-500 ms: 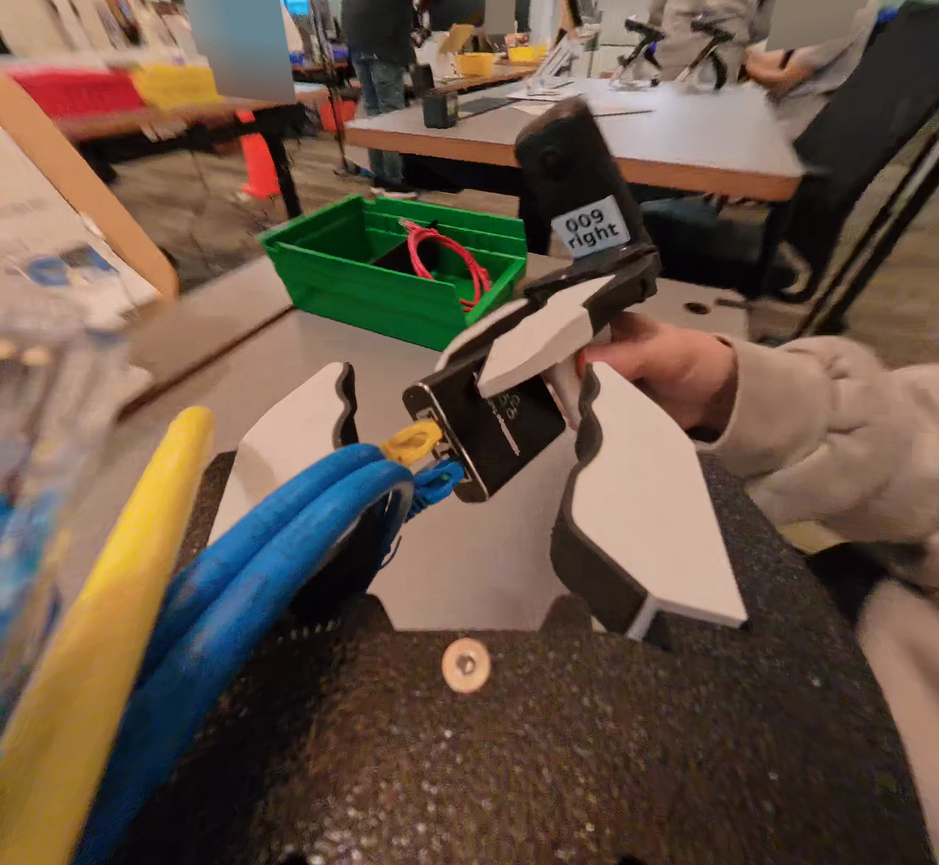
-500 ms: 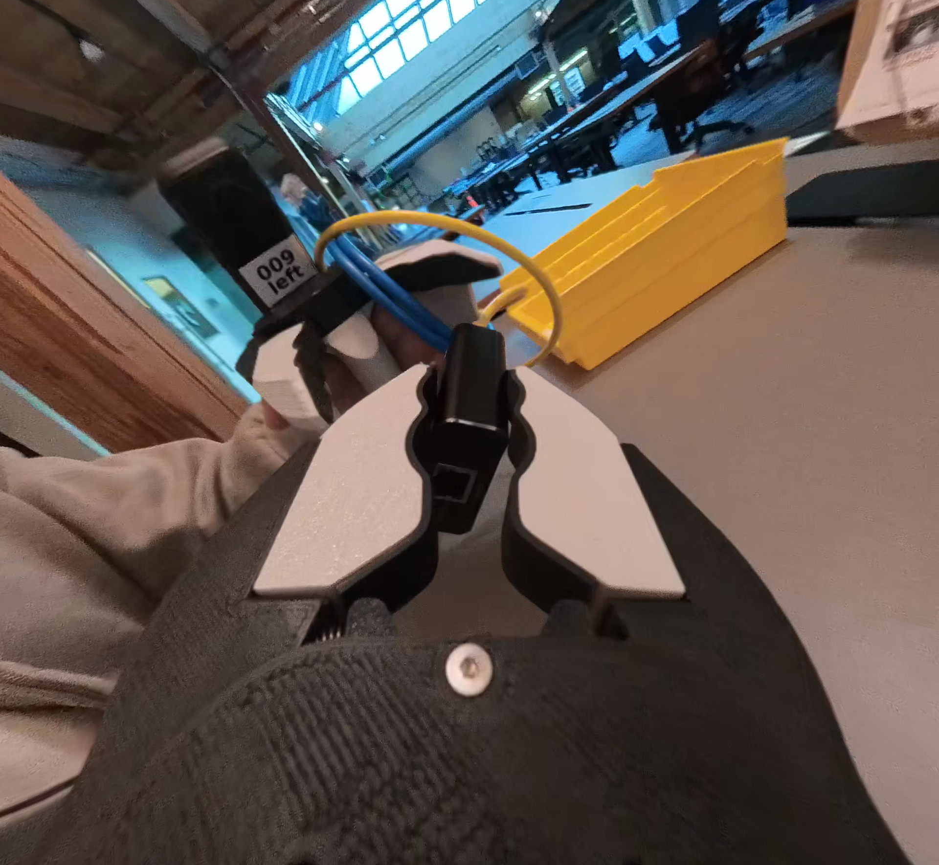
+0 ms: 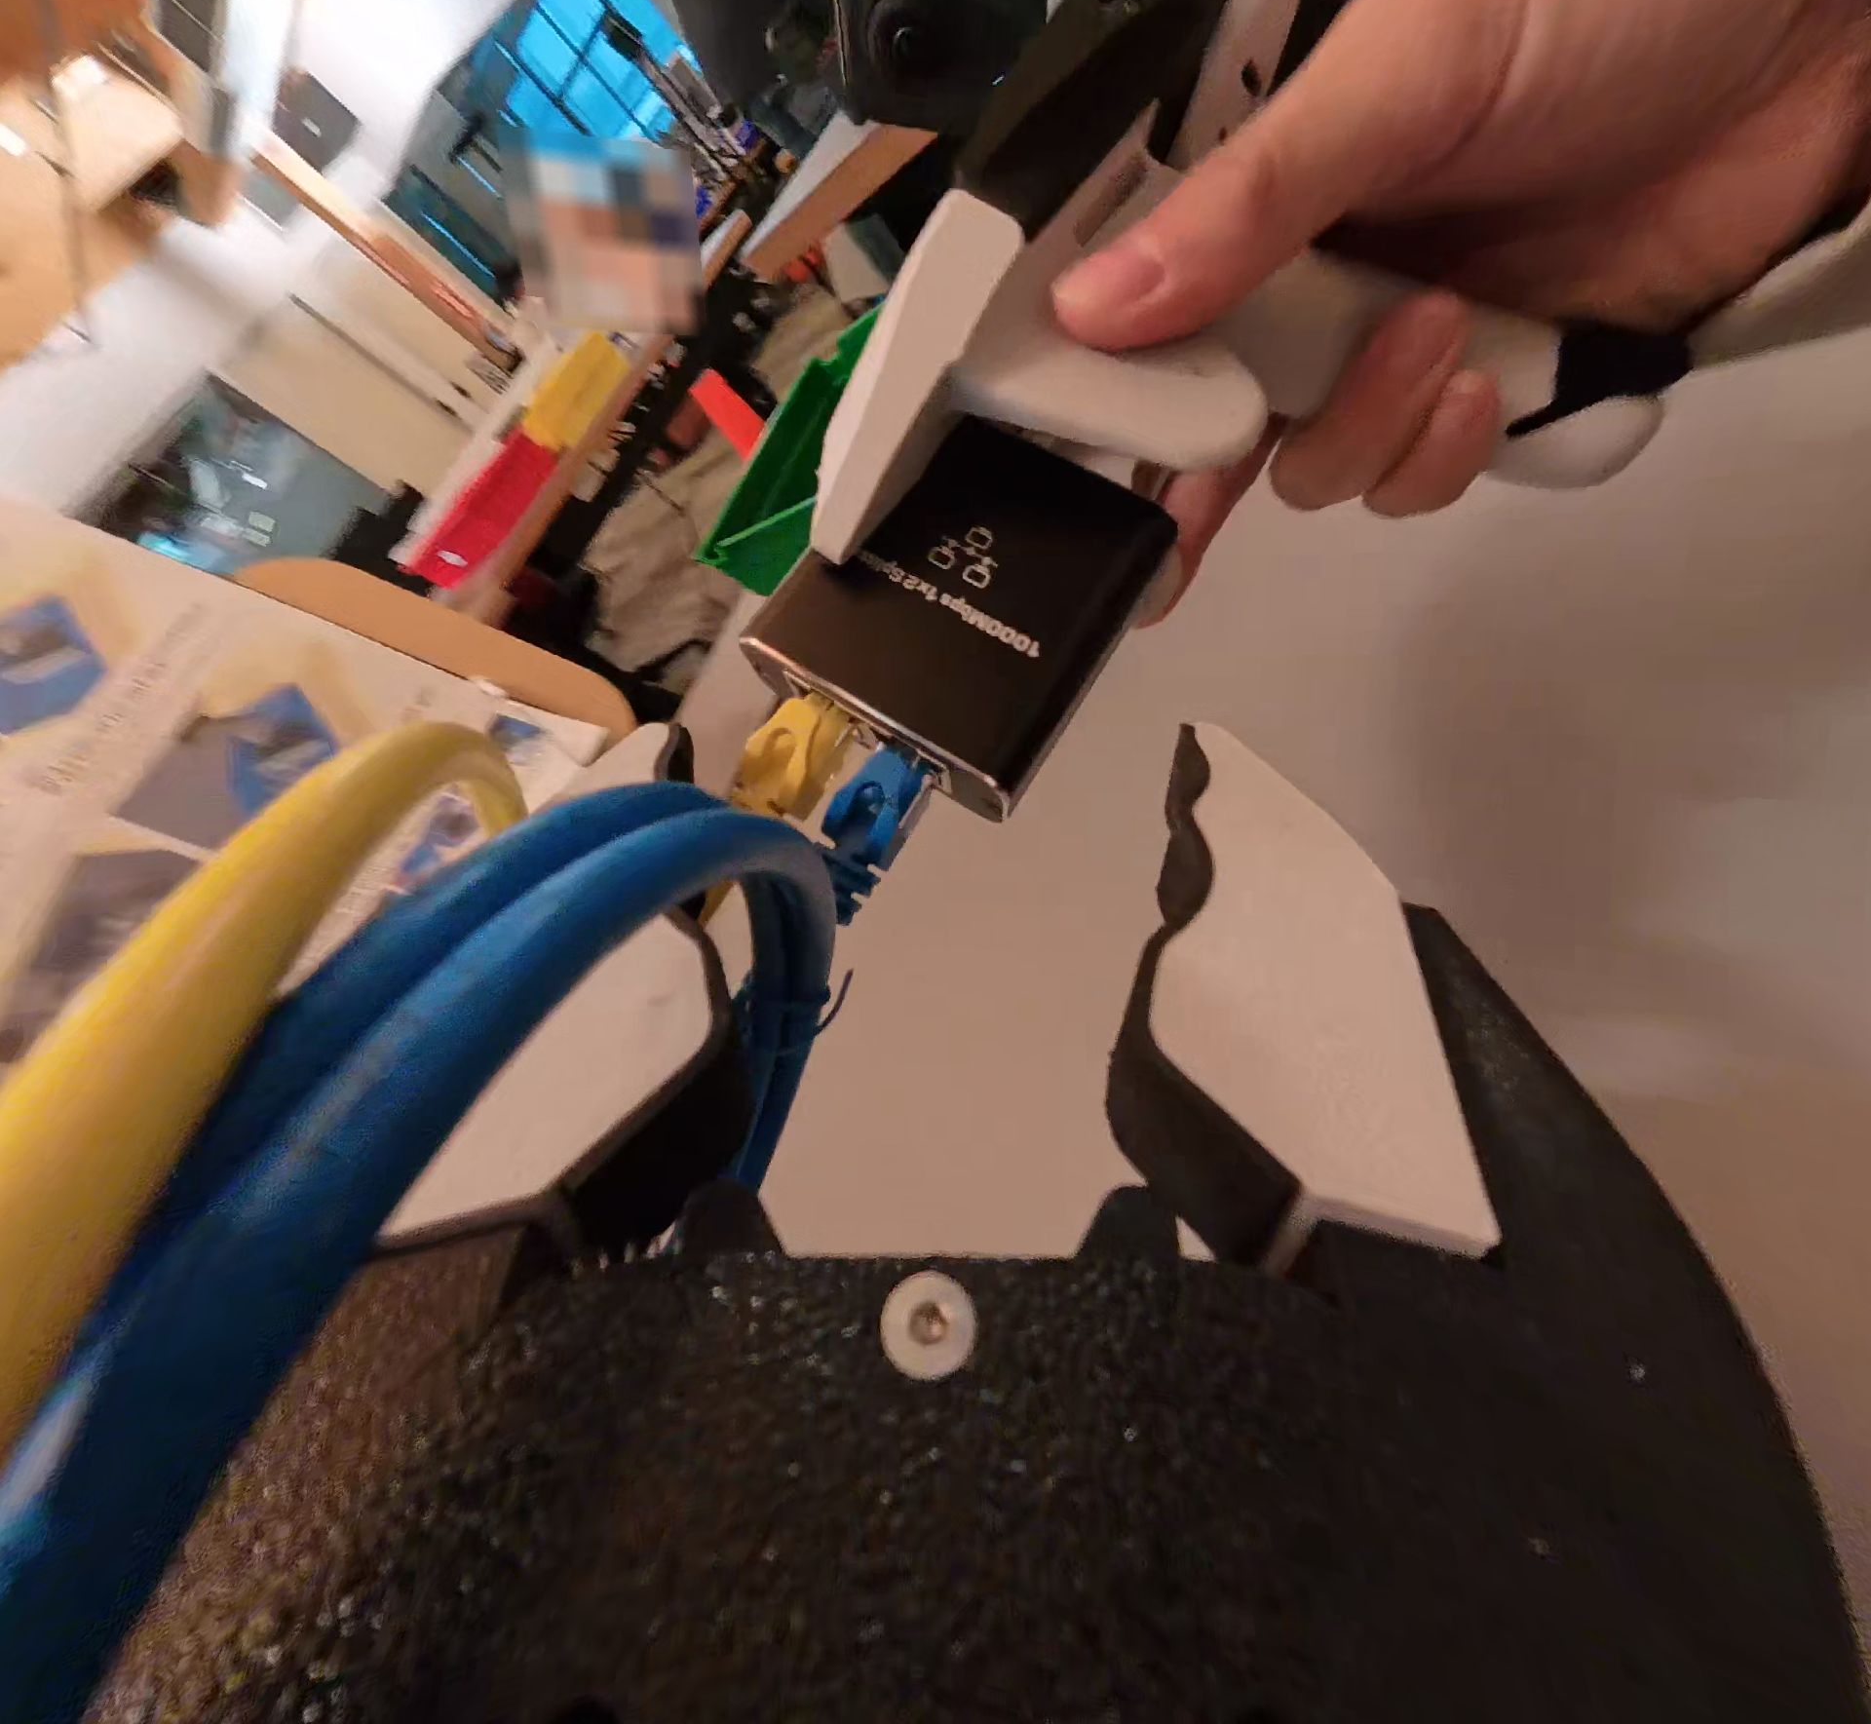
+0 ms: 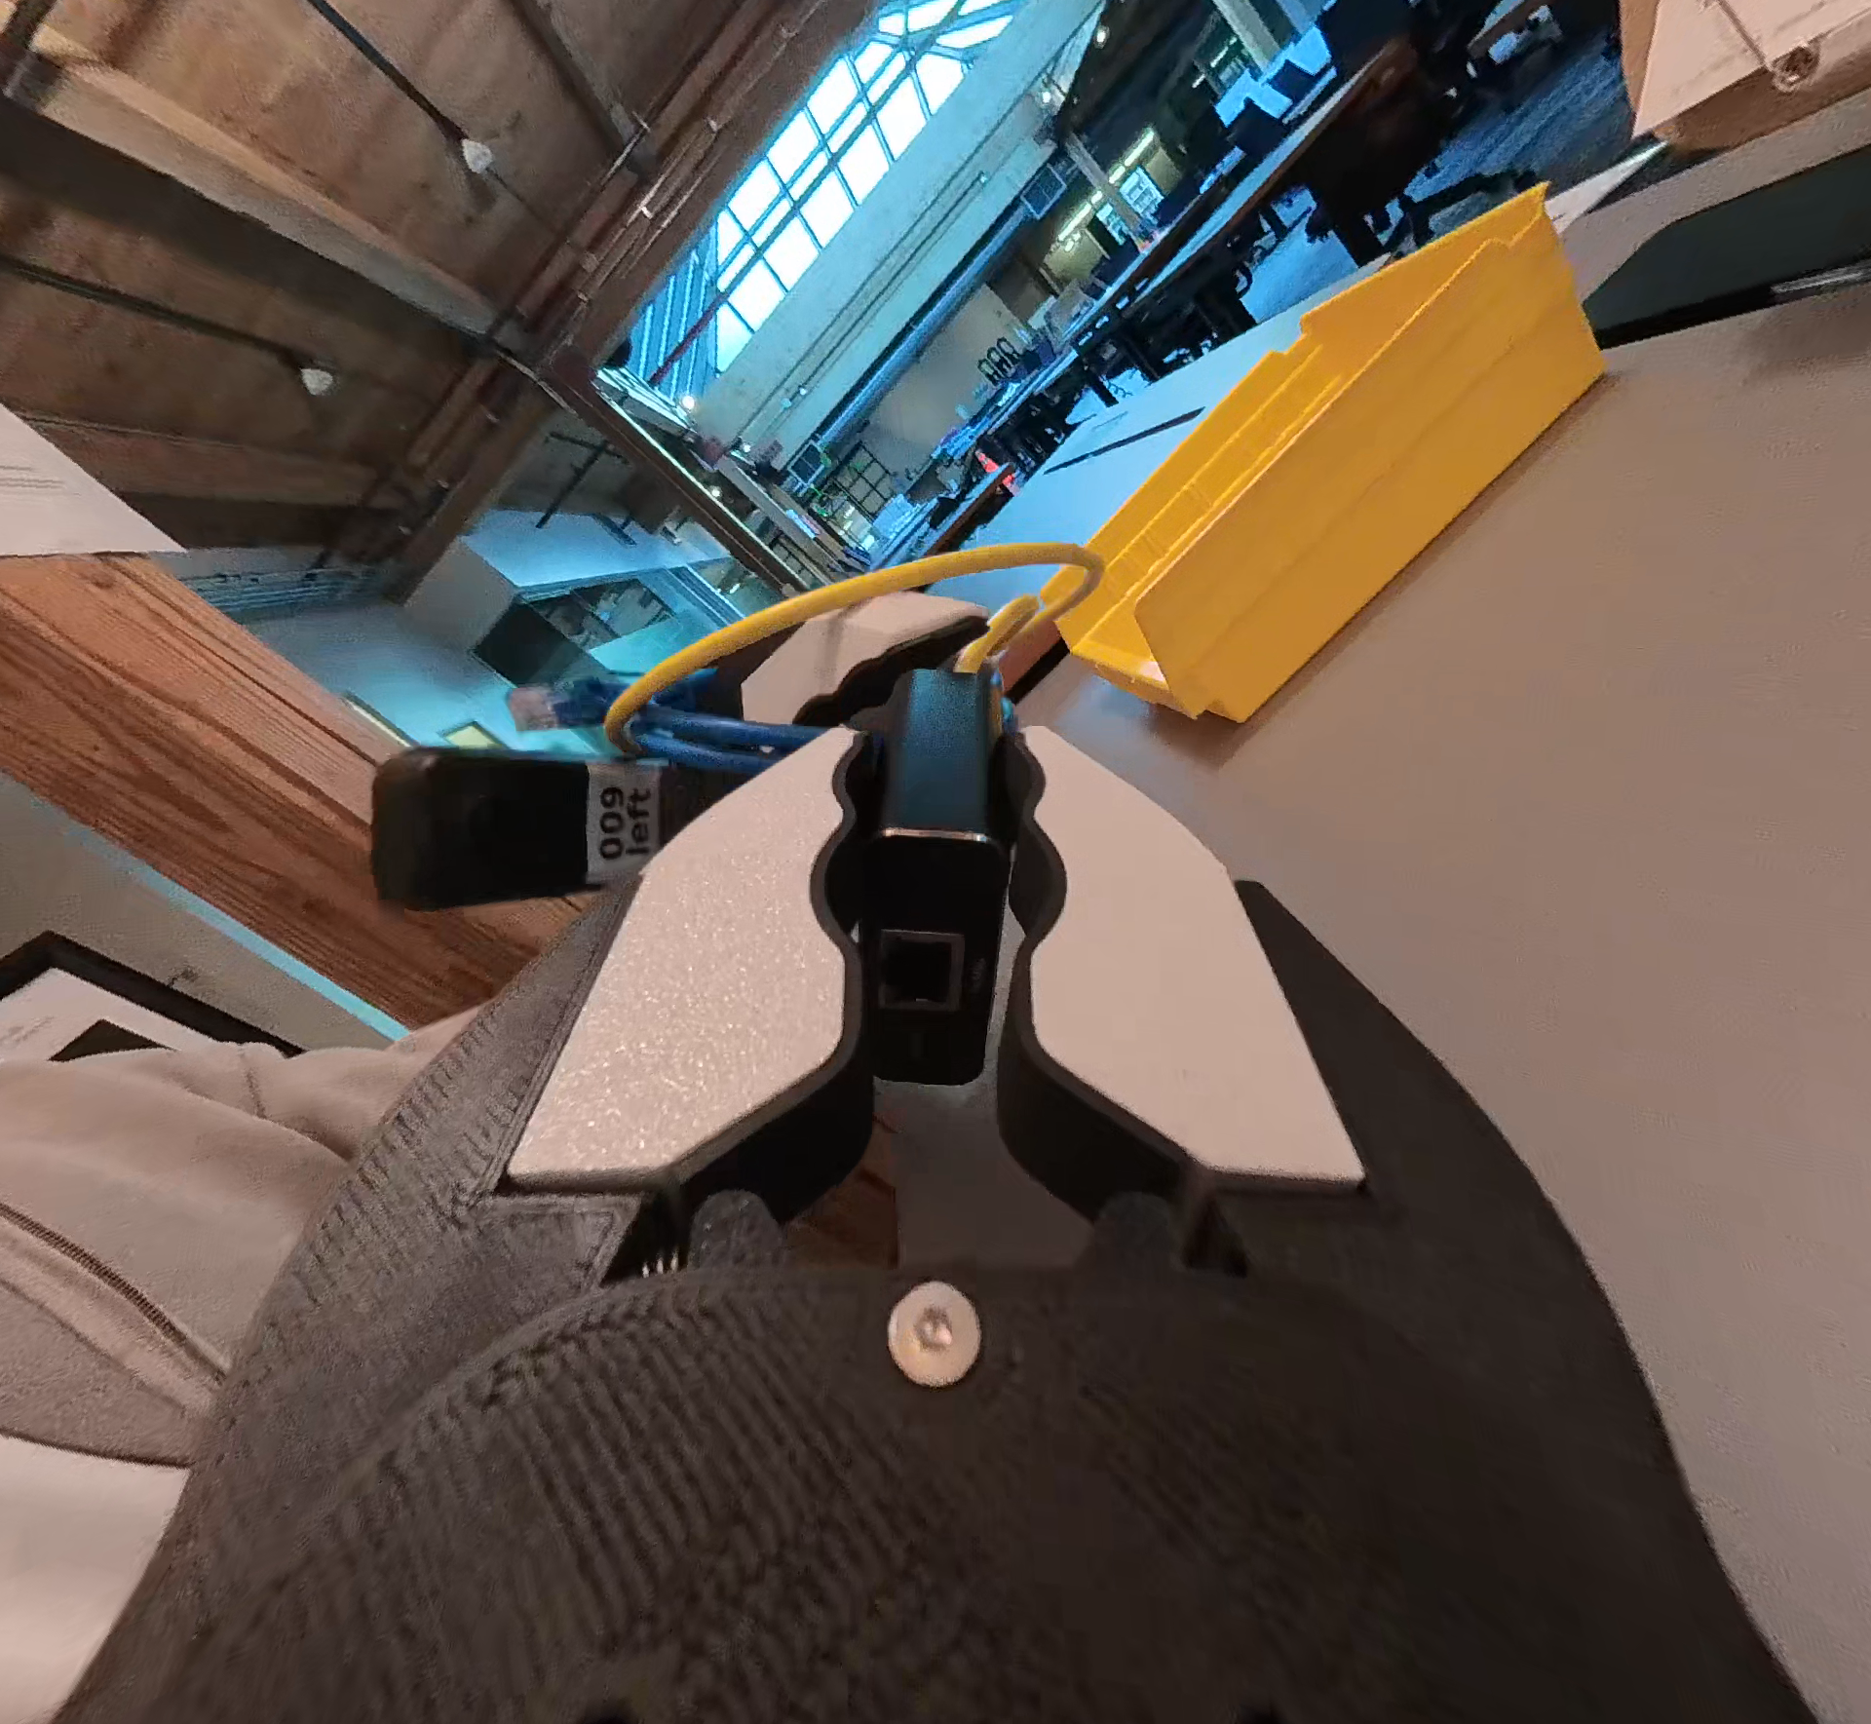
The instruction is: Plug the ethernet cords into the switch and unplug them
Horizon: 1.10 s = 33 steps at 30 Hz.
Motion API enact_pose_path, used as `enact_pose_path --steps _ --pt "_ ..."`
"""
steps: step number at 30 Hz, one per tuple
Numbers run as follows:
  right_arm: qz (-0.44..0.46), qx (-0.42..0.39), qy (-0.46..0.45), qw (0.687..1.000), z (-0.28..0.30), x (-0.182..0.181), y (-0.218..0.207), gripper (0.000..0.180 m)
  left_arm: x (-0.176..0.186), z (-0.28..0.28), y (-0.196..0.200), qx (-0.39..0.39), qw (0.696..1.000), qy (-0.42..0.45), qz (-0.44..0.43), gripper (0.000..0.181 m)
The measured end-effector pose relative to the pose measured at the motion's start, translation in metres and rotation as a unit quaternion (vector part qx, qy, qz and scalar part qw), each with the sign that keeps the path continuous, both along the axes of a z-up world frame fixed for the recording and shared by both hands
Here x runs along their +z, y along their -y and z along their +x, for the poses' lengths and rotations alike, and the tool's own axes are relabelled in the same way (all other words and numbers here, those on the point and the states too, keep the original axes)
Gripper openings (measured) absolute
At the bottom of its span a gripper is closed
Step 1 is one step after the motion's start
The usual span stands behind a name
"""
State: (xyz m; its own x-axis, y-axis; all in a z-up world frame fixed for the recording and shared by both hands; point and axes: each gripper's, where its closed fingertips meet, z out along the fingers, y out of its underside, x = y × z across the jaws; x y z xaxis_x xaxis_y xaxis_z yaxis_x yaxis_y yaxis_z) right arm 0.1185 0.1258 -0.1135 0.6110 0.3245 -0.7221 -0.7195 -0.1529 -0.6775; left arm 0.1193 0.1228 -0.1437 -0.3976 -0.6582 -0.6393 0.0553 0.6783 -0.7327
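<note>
My right gripper (image 4: 937, 749) is shut on the small black switch (image 4: 931, 865) and holds it above the table; an empty port faces its camera. In the left wrist view the switch (image 3: 962, 632) sits in the right gripper's white fingers (image 3: 911, 379), held by a hand (image 3: 1519, 157). A yellow plug (image 3: 790, 754) and a blue plug (image 3: 876, 805) sit in its two near ports. My left gripper (image 3: 926, 754) is open just below the plugs. The blue cord (image 3: 506, 946) and yellow cord (image 3: 202, 967) loop over its left finger (image 3: 587, 1048).
A yellow bin (image 4: 1367, 460) stands on the grey table (image 4: 1569, 865) behind the switch. A green bin (image 3: 780, 501) shows behind the right gripper. A box with printed sheets (image 3: 202, 713) is at the left. A loose blue plug (image 4: 557, 703) hangs by the left gripper.
The left gripper has rolled and moved in closer under the switch, which now sits higher and larger in its view. The blue plug looks further into its port. The right gripper still holds the switch.
</note>
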Motion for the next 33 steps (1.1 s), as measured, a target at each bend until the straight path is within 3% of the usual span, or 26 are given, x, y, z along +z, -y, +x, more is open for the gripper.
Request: enact_pose_path --steps 2,5,6,11,14,17,20,24,27,29,31,33 --pt "-0.020 -0.012 0.054 0.998 0.001 -0.006 0.001 0.026 -0.003 -0.004 0.007 -0.026 0.995 -0.059 -0.074 0.084" --pt "-0.052 0.007 0.090 0.995 -0.005 -0.016 0.003 0.026 -0.003 -0.017 0.016 -0.073 0.962 -0.173 -0.199 0.085" --pt "-0.058 0.015 0.093 0.994 -0.007 -0.018 0.004 0.026 0.000 -0.020 0.015 -0.082 0.947 -0.199 -0.240 0.078" --pt "-0.109 0.023 0.120 0.986 -0.022 -0.037 0.000 0.027 -0.002 -0.028 0.006 -0.090 0.844 -0.347 -0.398 0.080" --pt "-0.135 0.024 0.125 0.983 -0.029 -0.050 -0.003 0.028 -0.016 -0.032 0.000 -0.098 0.805 -0.407 -0.421 0.077" --pt "-0.132 0.033 0.081 0.987 -0.036 -0.053 -0.004 0.028 -0.025 -0.037 -0.005 -0.094 0.781 -0.449 -0.424 0.061" --pt "-0.135 0.075 0.036 0.987 -0.046 -0.064 -0.005 0.029 -0.034 -0.047 -0.007 -0.091 0.762 -0.507 -0.392 0.062" --pt "-0.167 0.105 0.095 0.976 -0.064 -0.080 -0.004 0.030 -0.047 -0.068 -0.008 -0.106 0.735 -0.588 -0.321 0.071" --pt "-0.177 0.049 0.149 0.972 -0.051 -0.078 -0.007 0.029 -0.044 -0.048 -0.012 -0.070 0.777 -0.545 -0.308 0.072" --pt "-0.180 0.001 0.188 0.965 -0.040 -0.073 -0.009 0.029 -0.039 -0.016 -0.020 -0.009 0.801 -0.480 -0.358 0.067" --pt "-0.165 -0.028 0.192 0.967 -0.032 -0.064 -0.010 0.029 -0.029 0.012 -0.031 0.053 0.797 -0.412 -0.438 0.064" --pt "-0.139 -0.024 0.149 0.979 -0.027 -0.057 -0.006 0.028 -0.001 0.028 -0.044 0.054 0.779 -0.323 -0.534 0.057"
